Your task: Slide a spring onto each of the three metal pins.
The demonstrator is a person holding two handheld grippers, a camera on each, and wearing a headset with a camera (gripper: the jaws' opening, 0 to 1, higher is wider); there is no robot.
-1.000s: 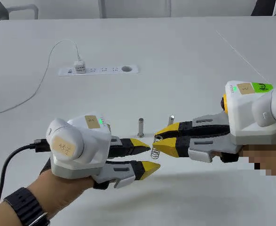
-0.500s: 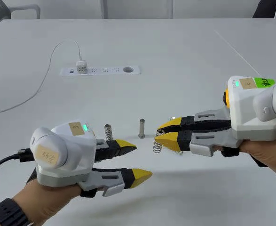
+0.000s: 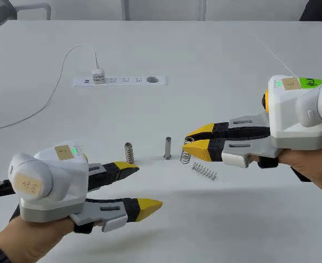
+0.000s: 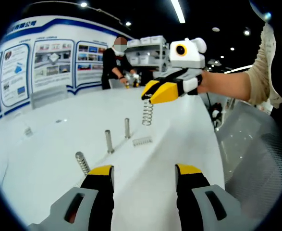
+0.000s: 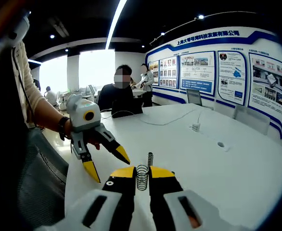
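Observation:
My right gripper (image 3: 186,141) (image 5: 141,172) is shut on a small upright spring (image 3: 185,157) (image 5: 141,183), hanging it just right of a bare metal pin (image 3: 167,148). The left pin (image 3: 129,153) wears a spring. A loose spring (image 3: 204,171) lies flat on the table below the right jaws. The left gripper view shows the sprung pin (image 4: 82,162), two bare pins (image 4: 109,141) (image 4: 127,128), the loose spring (image 4: 141,141) and the held spring (image 4: 147,112). My left gripper (image 3: 141,186) (image 4: 144,169) is open, holding nothing, low at the left, short of the pins.
A white power strip (image 3: 119,80) with a plugged charger (image 3: 98,75) and its cable lies farther back on the white table (image 3: 232,66). People stand and sit in the background of the right gripper view.
My left gripper has drawn back to the left and toward me, uncovering the sprung left pin. The right gripper still grips its spring and has shifted a little right and up.

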